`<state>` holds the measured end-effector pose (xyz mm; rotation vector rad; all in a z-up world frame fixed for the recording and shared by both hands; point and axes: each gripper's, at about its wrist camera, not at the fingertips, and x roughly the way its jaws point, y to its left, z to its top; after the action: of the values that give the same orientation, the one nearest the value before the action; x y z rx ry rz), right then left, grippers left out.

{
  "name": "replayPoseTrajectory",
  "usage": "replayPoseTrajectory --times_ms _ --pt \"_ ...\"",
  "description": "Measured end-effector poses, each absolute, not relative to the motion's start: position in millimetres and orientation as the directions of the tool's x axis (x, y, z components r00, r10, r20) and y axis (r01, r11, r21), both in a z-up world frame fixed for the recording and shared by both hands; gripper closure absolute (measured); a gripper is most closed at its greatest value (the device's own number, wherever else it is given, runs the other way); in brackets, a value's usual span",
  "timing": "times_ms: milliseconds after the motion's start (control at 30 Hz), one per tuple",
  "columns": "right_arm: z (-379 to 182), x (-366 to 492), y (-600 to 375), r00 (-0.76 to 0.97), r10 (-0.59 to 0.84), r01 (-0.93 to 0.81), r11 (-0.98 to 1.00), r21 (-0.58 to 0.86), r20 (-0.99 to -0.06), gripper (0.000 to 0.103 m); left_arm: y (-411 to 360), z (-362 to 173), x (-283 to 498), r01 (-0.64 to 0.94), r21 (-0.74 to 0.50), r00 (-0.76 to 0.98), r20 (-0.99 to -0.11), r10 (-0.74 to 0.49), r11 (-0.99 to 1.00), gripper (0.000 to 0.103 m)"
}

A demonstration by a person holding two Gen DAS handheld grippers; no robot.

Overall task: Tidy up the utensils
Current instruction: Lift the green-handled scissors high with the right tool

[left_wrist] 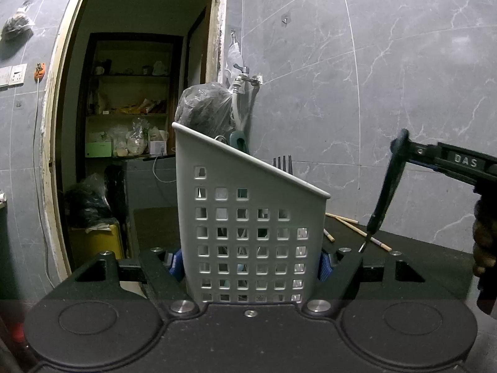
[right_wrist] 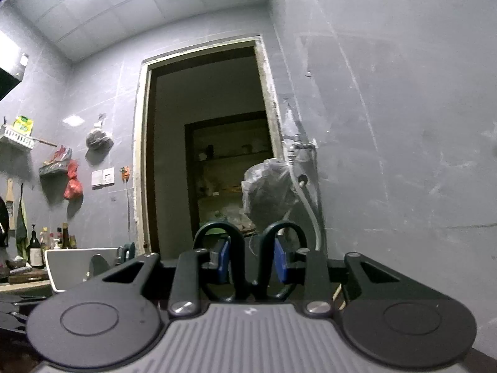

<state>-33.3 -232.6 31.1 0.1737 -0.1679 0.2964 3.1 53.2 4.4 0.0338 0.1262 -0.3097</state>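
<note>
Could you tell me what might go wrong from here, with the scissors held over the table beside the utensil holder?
1. The right claw grips the scissors only by the handle loops, so the hanging blades could swing or slip.
2. The blade tip hangs near the loose chopsticks on the table and could knock them.
3. The left claw squeezes the utensil holder near its base; a bump at the tall slanted rim could tip it.

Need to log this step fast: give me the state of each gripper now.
Left gripper: shut on the white utensil holder, jaws clamping its sides.
Right gripper: shut on the black scissors, blades hanging down.
</note>
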Motion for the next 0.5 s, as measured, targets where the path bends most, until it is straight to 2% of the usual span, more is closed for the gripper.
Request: replayPoseTrajectory --times_ms 500 --pt "15 -50 -254 0.965 0.199 -0.233 0.949 0.211 0.169 0.067 54 4 3 0.306 0.012 0.945 -0.128 -0.302 0.952 0.026"
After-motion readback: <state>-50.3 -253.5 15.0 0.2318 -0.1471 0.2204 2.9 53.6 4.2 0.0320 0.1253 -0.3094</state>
